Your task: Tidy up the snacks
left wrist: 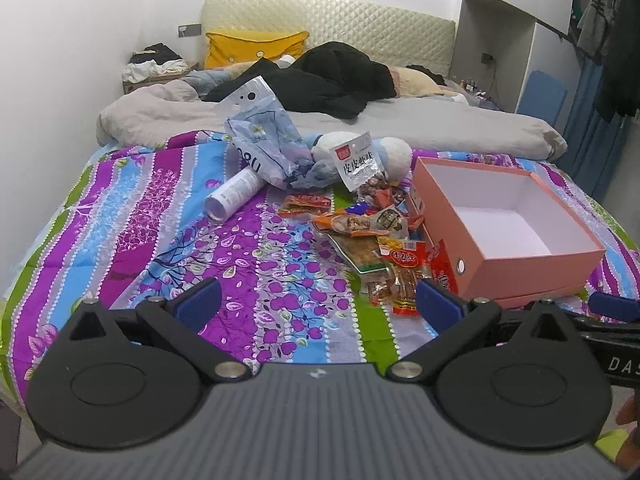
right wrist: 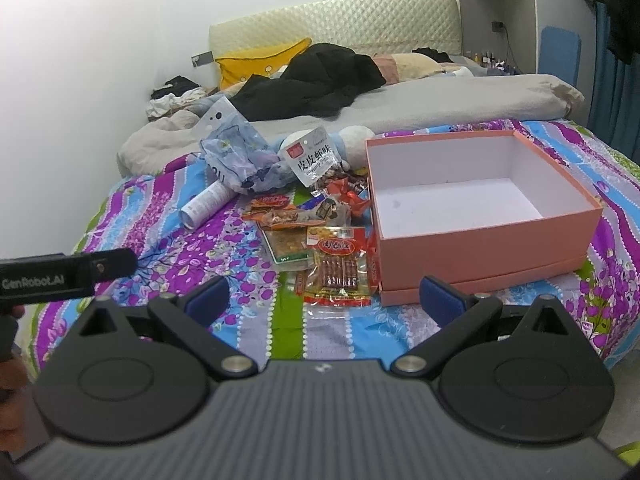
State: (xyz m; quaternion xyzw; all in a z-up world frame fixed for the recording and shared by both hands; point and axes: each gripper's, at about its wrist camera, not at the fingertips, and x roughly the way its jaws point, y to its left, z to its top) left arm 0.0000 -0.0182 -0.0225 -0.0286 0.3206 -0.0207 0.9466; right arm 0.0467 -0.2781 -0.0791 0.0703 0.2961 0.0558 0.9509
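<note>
A pile of snack packets [left wrist: 376, 232] lies on the flowered bedsheet, just left of an open, empty salmon-pink box [left wrist: 504, 228]. The pile [right wrist: 320, 232] and the box [right wrist: 480, 208] also show in the right wrist view. A silver shrimp-snack bag [left wrist: 358, 160] stands at the back of the pile, and a red sausage packet [right wrist: 336, 268] lies nearest. My left gripper [left wrist: 318, 306] is open and empty, held above the sheet short of the pile. My right gripper [right wrist: 326, 300] is open and empty, just short of the sausage packet and the box's near corner.
A white cylinder can [left wrist: 236, 194] lies on its side left of the pile, beside a crumpled blue plastic bag [left wrist: 264, 140] and a white plush toy [left wrist: 384, 152]. A grey duvet [left wrist: 440, 124], black clothes and a yellow pillow lie further back. A wall runs along the left.
</note>
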